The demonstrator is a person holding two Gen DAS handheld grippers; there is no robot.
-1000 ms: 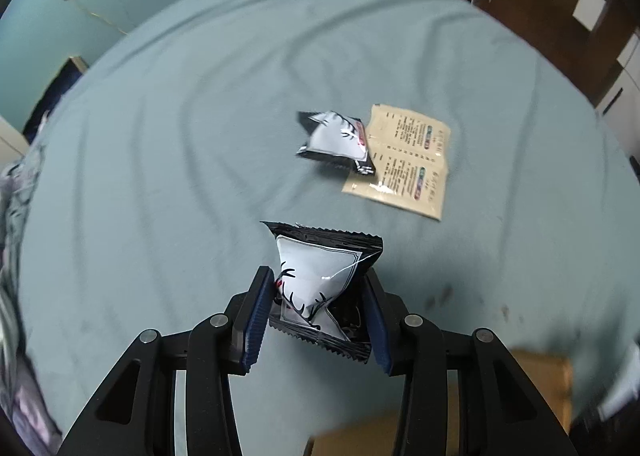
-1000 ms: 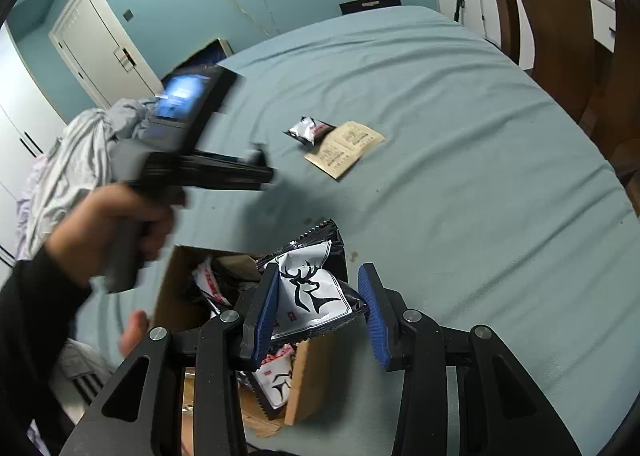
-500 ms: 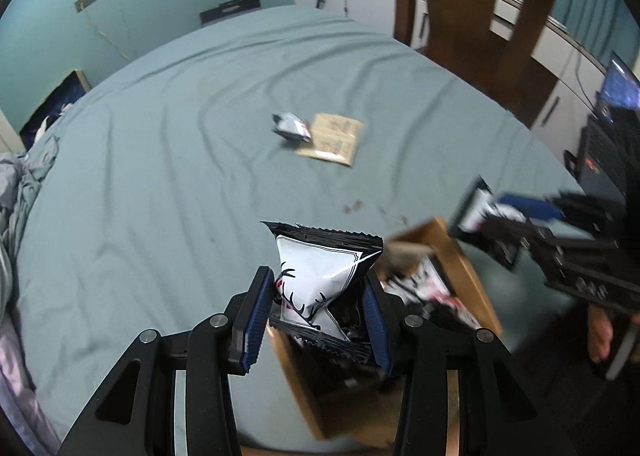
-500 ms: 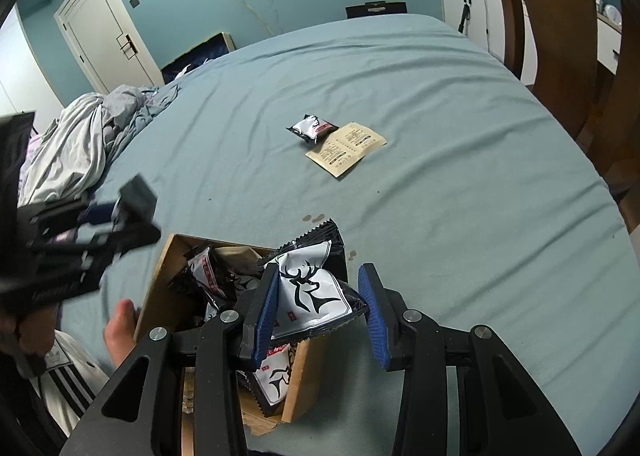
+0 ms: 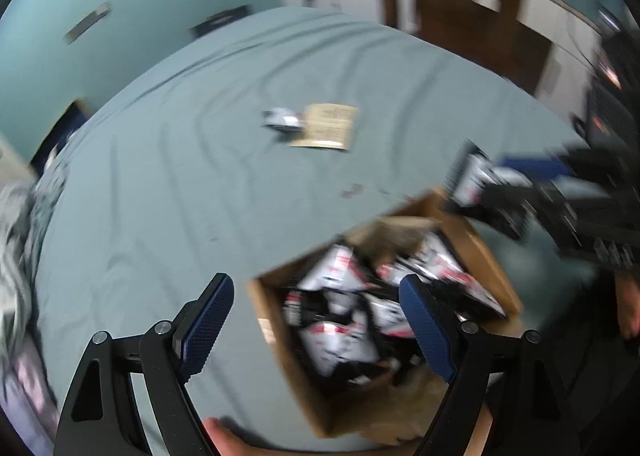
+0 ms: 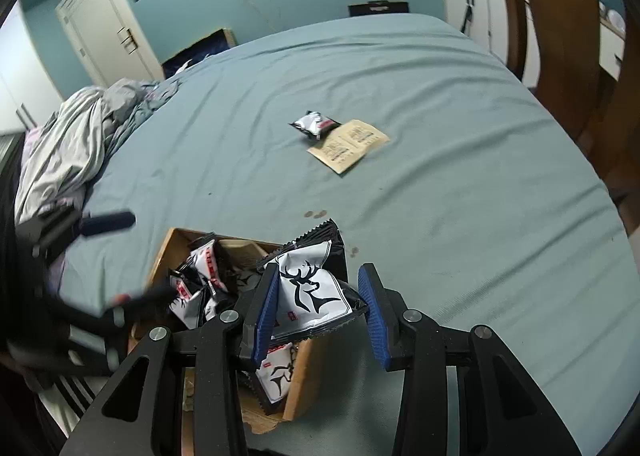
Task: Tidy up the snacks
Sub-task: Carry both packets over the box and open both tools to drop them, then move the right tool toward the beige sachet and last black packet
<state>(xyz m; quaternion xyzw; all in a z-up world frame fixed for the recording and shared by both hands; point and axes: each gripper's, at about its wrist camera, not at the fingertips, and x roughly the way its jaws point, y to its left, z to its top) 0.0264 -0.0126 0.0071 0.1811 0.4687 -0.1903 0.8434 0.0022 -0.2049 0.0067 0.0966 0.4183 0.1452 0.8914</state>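
Left gripper [image 5: 316,316]: jaws opening, wide apart, nothing between the pads. It hangs over the cardboard box [image 5: 476,232], blue pads either side of the view down into it. View is motion-blurred.

Right gripper [image 6: 320,304]: jaws part-way closed, clamped on a deer-print snack packet [image 6: 312,292], black-edged with a white face. The packet is held just above the near right corner of the box [image 6: 160,256]; the left pad presses its side, and the right pad meets its crumpled black edge.

Box: sits at the near edge of the bed, flaps open, already holding a loose heap of black-and-white packets [image 5: 340,320] with red labels. One packet [image 6: 276,372] hangs over the near wall of the box.

Further out on the teal bedsheet [image 6: 460,116]: a lone silver-black packet [image 6: 314,124] touching, possibly overlapping, a tan printed sachet [image 6: 348,144]. Both well apart from the box, with open sheet between.

Around: a few small dark spots on the sheet [image 6: 316,214] just beyond the box. Rumpled grey bedding [image 6: 76,136] at the left side. White door [image 6: 104,28] and teal wall behind; wooden chair or frame [image 6: 560,36] at right.

A fingertip [image 5: 224,436] shows at the bottom edge of the left view.
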